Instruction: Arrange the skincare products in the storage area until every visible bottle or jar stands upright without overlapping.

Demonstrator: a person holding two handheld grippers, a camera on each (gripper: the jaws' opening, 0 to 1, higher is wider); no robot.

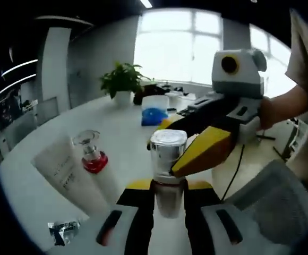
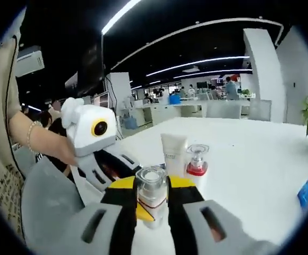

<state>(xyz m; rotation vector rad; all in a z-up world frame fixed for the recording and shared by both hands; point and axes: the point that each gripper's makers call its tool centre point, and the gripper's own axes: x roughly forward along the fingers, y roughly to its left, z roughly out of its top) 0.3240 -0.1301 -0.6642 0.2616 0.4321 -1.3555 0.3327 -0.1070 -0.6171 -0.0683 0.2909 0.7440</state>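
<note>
Both of my tools meet on one silver-capped bottle: my left hand-held gripper is clenched around its body, and my right hand-held gripper clamps it too. It stands over a wide white table. To its left a white tube, its print too blurred to read, stands beside a red-collared pump bottle. Behind, a potted plant sits before bright windows in an open office

A clear silver-capped bottle stands upright, apart from a white tube and red-collared pump bottle.
</note>
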